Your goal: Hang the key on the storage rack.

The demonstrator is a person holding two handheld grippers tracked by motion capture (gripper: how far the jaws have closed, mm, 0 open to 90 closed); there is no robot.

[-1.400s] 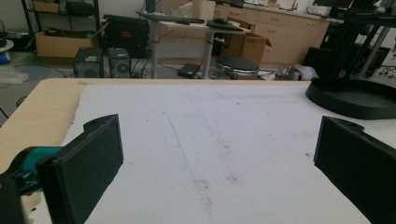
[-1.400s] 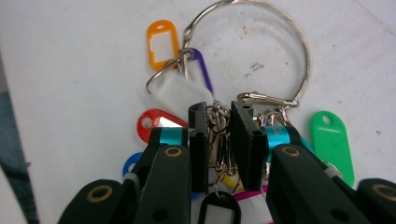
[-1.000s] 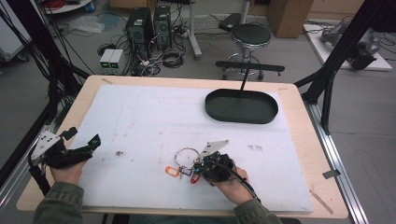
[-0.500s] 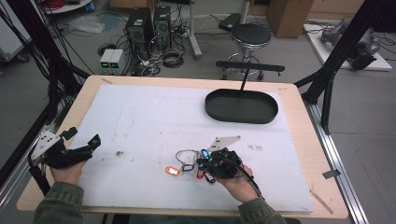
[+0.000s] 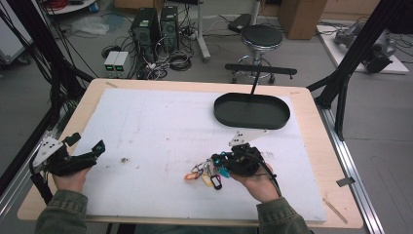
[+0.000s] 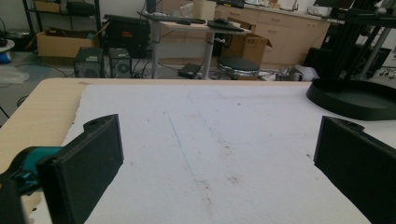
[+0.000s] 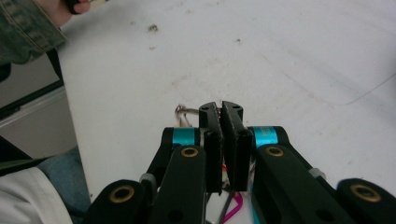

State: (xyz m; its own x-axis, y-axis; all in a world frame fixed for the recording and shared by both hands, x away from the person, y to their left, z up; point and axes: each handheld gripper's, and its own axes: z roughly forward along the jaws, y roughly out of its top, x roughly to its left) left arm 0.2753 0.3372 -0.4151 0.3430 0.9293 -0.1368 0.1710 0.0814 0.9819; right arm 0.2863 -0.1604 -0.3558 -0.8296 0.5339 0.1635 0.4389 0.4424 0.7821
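Observation:
A bunch of keys with coloured tags on metal rings hangs from my right gripper, low over the white mat at front centre. The right gripper's jaws point left and are shut on the bunch. In the right gripper view the right gripper has its pads pressed together, a metal ring sticks out at their left and a pink tag dangles below. My left gripper rests at the mat's left edge, open and empty. In the left gripper view the left gripper stands with its jaws wide apart.
A black oval tray sits at the back right of the white mat, and the tray is also at far right in the left gripper view. A small dark speck lies near the left gripper. Stool, computers and cables stand beyond the table.
My right gripper has risen and shifted right and slightly back, lifting the key bunch with it. The left gripper has stayed in place.

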